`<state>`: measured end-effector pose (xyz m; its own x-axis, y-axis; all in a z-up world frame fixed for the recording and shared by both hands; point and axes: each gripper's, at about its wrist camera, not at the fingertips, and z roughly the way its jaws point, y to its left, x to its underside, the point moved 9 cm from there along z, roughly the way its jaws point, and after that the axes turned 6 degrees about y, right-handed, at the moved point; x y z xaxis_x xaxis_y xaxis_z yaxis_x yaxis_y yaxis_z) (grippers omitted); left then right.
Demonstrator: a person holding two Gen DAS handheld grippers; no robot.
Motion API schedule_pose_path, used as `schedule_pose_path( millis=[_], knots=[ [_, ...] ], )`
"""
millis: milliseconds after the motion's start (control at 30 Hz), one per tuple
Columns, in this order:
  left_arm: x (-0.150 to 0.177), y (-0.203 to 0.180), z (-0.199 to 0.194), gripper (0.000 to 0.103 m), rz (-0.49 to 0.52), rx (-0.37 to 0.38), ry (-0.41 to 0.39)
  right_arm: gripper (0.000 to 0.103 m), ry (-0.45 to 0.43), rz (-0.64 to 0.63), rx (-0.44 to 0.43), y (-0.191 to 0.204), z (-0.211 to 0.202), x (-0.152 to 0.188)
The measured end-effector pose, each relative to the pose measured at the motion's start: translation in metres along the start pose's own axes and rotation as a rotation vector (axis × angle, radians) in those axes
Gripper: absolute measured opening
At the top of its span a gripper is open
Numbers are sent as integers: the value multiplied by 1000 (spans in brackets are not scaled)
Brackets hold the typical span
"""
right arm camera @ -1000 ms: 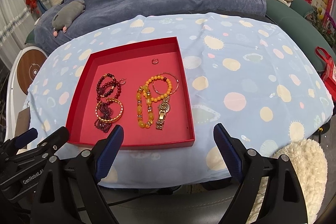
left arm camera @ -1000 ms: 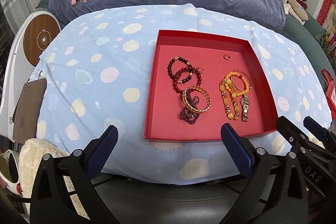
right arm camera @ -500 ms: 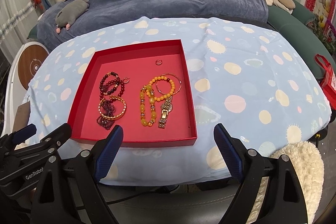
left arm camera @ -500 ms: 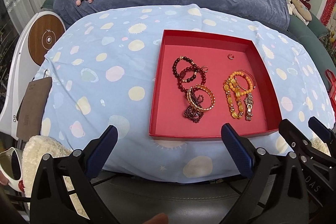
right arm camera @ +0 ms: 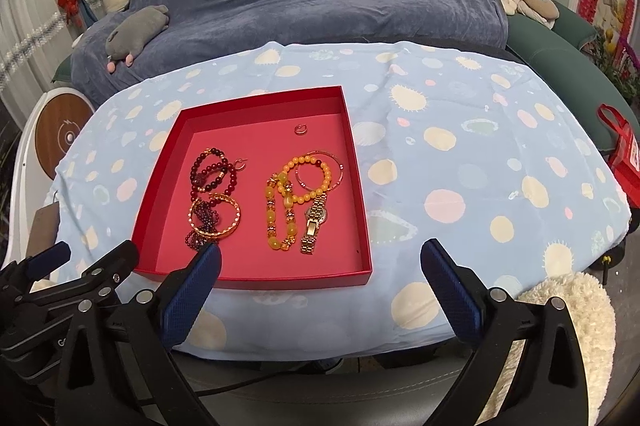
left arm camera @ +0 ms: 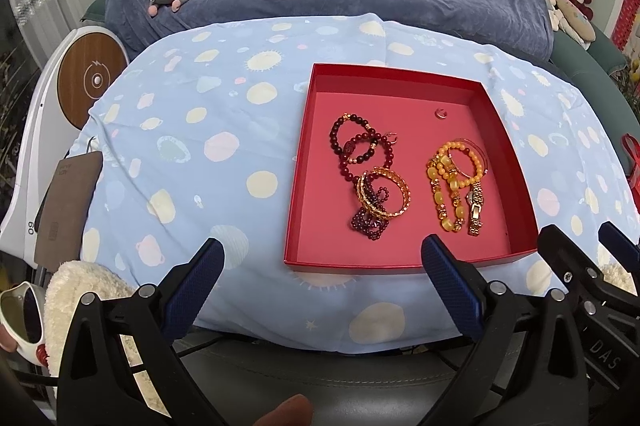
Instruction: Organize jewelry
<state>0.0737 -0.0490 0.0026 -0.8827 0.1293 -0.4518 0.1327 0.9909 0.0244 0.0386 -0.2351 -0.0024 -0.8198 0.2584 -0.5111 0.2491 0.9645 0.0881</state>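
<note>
Left hand-held gripper (left arm camera: 322, 260): fingers spread wide, nothing between the blue pads; it hangs short of the table's near edge, its right finger in line with the box's front wall.
Right hand-held gripper (right arm camera: 320, 260): likewise spread and holding nothing, at the near edge, its left pad overlapping the box's front left corner in this view.
Table (right arm camera: 460, 162): draped in a pale blue cloth with dots; no jewelry shows on the cloth outside the box.
Red box (right arm camera: 362, 202): shallow and open-topped, lying flat on the cloth; all the jewelry in view is inside it.
Purple bead string and gold bangle (right arm camera: 214, 216): near left of the box, overlapping each other.
Dark red bead bracelets (right arm camera: 214, 170): just behind the bangle, two loops overlapping, with a small hoop beside them.
Yellow bead bracelets (right arm camera: 286, 202): right group, one strand laid lengthwise, one loop behind it.
Gold watch (right arm camera: 314, 222): touching the yellow beads on their right side.
Thin bangle (right arm camera: 334, 170): behind the watch, partly under the yellow loop.
Small ring (right arm camera: 300, 129): alone toward the far wall.
Step in hand: my reading is that two stages fit, pieces gathered in the box and sorted into red and yellow groups, or heaps waiting to be untangled and laid out.
Next move: cannot be settled; any pick would need a fine pinch on one strand, as the pieces overlap.
</note>
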Motion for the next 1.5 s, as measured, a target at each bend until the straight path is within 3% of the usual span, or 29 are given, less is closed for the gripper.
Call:
schedule_pose_path(
  millis=[1500],
  knots=[
    [0, 1, -4, 94, -2, -22, -22, 96, -23, -20, 26, 1, -7, 2]
  ],
)
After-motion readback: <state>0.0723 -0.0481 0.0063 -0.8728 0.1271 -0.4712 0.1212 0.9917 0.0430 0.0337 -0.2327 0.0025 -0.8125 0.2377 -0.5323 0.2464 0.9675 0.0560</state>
